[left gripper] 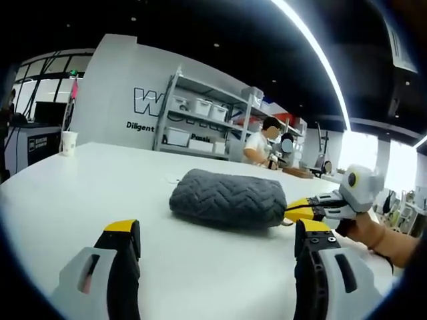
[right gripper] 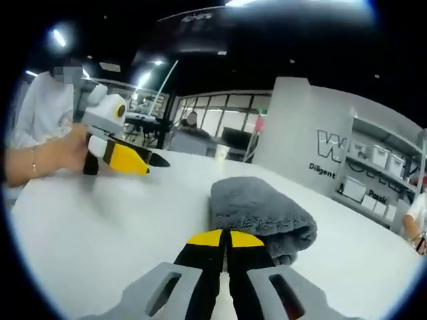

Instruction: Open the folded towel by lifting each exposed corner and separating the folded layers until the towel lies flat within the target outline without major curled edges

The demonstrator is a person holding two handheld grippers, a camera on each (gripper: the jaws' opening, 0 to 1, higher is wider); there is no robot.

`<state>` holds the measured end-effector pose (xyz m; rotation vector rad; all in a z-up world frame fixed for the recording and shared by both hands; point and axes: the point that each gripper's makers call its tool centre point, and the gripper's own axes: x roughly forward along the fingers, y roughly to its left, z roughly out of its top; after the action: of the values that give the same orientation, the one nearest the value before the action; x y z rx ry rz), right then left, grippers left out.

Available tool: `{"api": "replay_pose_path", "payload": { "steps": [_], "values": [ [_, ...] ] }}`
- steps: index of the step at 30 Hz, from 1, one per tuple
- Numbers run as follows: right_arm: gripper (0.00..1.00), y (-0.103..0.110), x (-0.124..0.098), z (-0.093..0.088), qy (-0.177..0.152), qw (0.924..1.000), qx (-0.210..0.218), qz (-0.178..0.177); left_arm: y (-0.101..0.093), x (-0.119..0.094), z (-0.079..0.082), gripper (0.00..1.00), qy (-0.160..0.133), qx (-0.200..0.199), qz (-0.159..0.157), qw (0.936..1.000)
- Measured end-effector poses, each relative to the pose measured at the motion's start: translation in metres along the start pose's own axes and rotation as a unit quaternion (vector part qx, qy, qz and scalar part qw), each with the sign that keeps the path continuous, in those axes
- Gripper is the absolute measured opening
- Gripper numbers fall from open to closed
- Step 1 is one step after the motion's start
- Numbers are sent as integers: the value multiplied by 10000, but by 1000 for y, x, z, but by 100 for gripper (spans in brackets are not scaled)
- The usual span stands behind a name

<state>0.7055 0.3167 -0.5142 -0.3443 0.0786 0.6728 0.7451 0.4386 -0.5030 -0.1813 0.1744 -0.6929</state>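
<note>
Left gripper (left gripper: 217,237) jaws spread; right gripper (right gripper: 228,239) jaws together, hiding towel (right gripper: 260,213) edge; grip unclear.

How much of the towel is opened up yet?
None yet. The grey towel is a thick folded bundle on the white table. The right claw is shut at the bundle's edge; whether it pinches a corner is unclear. The left claw is open, short of it. All the unfolding remains.

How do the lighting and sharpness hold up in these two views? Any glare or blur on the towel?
Left gripper view: the towel is sharp, its weave readable, with a soft shadow beneath; the white table is evenly lit, and a ceiling light strip bows from fisheye distortion. Right gripper view: softer overall, the towel's texture smeared, the left gripper slightly blurred.
</note>
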Motion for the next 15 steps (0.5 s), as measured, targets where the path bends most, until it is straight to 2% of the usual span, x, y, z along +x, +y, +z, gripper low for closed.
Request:
{"api": "replay_pose_path", "payload": {
  "steps": [2, 10, 15],
  "values": [
    [0, 4, 3, 1, 49, 9995, -320, 2, 0, 0, -1, 95, 16, 2, 2, 10000],
    [0, 14, 9, 6, -66, 9991, -367, 206, 2, 1, 0, 94, 33, 2, 15, 10000],
    [0, 22, 18, 9, -78, 9974, -639, 332, 2, 0, 0, 94, 32, 3, 17, 10000]
  ]
}}
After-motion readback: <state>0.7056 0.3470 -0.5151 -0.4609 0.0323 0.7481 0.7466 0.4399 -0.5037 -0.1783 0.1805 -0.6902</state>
